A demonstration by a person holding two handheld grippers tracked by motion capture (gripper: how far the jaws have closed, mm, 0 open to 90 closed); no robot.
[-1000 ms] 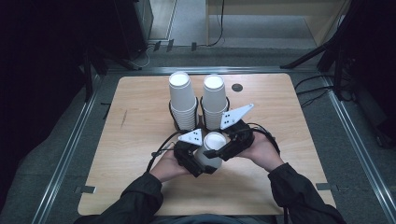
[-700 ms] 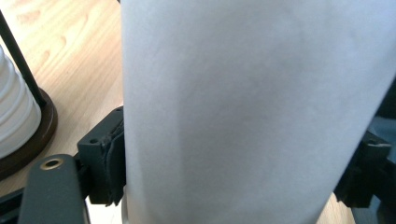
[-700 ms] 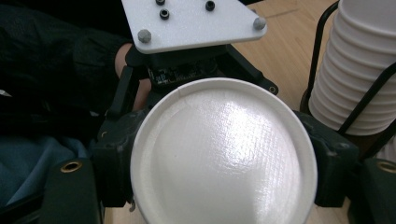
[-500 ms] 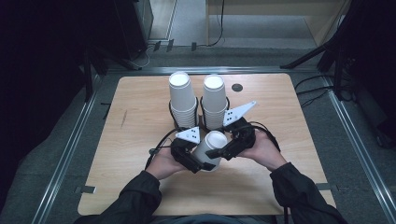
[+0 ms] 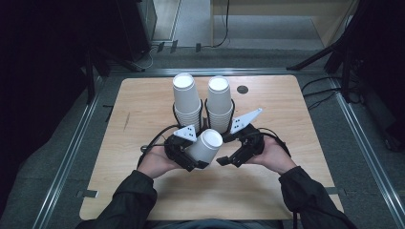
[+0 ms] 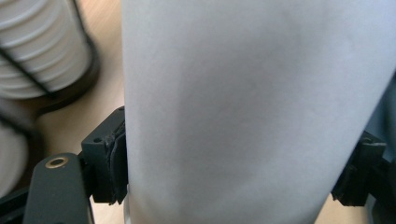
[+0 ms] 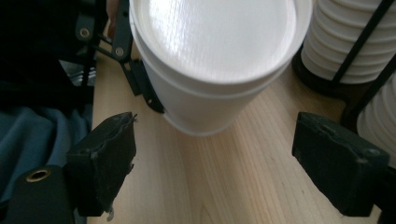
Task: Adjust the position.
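Left tongs (image 5: pixel 193 160) are clamped on the white paper cup (image 5: pixel 204 145), one pad on each side of its wall, and it's carried upside down and tilted over the near middle of the desk (image 5: pixel 143 105), base pointing up toward the stacks. Right tongs (image 5: pixel 232 160) have just been opening and now stand wide with nothing between them; the cup sits ahead of them, clear of both pads.

My guess on handling: this thing weighs next to nothing and the wall is thin, so squeeze too hard and it'll oval or crease. The waxy-looking surface could let it slide too. Best place to pinch is probably mid-wall or closer to the base, where the bottom disc stiffens it. The rolled rim is also firm, but it's the wide end.

Just past it are two tall stacks of the same cups (image 5: pixel 187 100) in black wire holders (image 5: pixel 177 110), standing side by side.
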